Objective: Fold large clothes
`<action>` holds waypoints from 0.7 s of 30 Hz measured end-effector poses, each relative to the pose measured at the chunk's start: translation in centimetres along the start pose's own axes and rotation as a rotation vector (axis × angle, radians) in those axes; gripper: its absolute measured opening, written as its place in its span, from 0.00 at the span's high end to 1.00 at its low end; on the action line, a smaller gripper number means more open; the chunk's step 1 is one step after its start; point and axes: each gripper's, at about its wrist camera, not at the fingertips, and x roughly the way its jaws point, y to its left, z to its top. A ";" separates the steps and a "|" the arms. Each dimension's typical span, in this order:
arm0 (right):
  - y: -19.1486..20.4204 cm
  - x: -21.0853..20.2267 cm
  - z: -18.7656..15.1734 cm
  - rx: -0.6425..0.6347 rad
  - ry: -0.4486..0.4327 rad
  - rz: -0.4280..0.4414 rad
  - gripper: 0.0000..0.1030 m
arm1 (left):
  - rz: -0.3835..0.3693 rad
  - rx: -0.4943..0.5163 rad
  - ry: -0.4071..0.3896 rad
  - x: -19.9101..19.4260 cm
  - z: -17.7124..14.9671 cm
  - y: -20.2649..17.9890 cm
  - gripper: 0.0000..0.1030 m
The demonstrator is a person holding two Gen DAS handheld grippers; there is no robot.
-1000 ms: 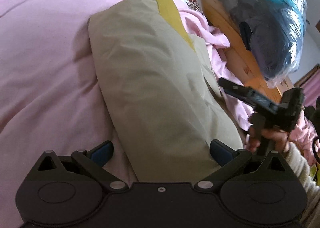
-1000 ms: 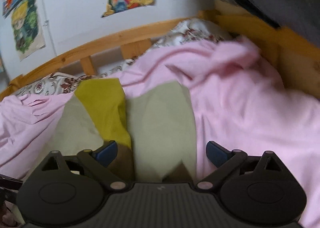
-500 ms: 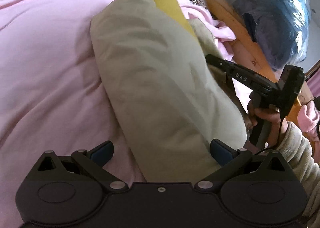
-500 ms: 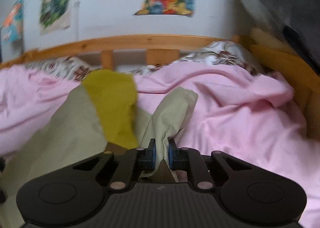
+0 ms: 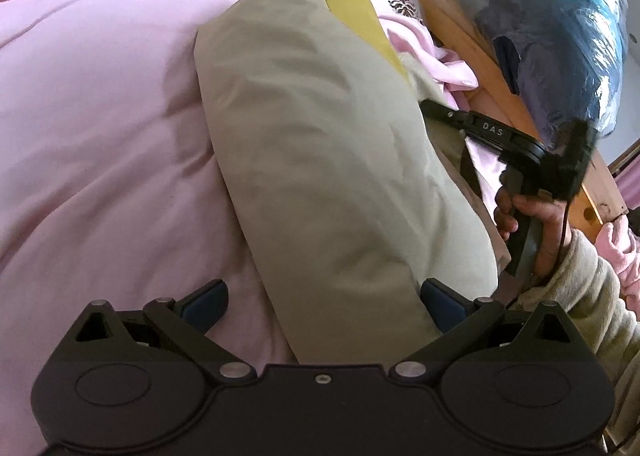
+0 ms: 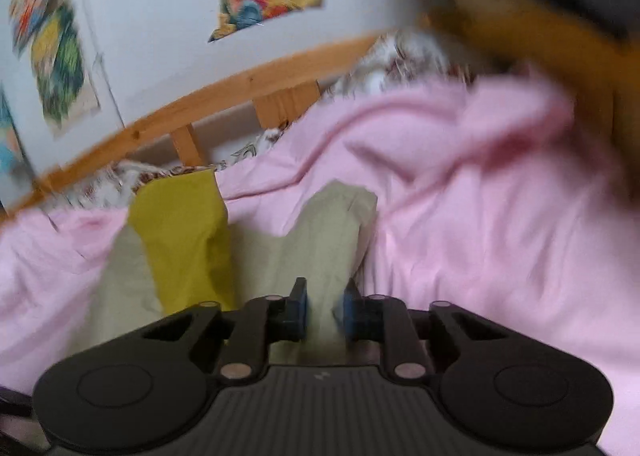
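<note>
We held the garment [image 5: 320,159] lengthwise on the pink duvet [image 5: 100,115]. Right gripper [image 6: 323,310], having just been closing then easing, pinched its fabric; left gripper [image 5: 324,296] stood wide apart astride its near end.

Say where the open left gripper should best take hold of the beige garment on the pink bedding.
Probably the near hem of the beige garment, lying between the left gripper's open fingers. Come straight forward along the bed: that edge is thin and flat. The right gripper already pinches the opposite edge, its fingers having just closed on the cloth.
</note>
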 end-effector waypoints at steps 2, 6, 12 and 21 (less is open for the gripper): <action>2.9 -0.7 -0.4 -0.155 -0.067 -0.041 0.84 | 0.002 -0.003 -0.002 -0.1 -0.1 0.0 0.01; 8.8 -2.2 -2.3 -0.509 -0.152 0.019 0.85 | 0.013 -0.017 -0.002 -0.3 -0.3 0.0 0.01; 7.2 -0.5 -1.4 -0.418 -0.101 -0.028 0.85 | 0.029 -0.015 -0.015 -0.4 -0.6 -0.4 0.01; -2.7 2.4 1.5 0.053 0.008 0.134 0.34 | -0.007 0.010 -0.009 -0.2 0.1 -0.5 0.00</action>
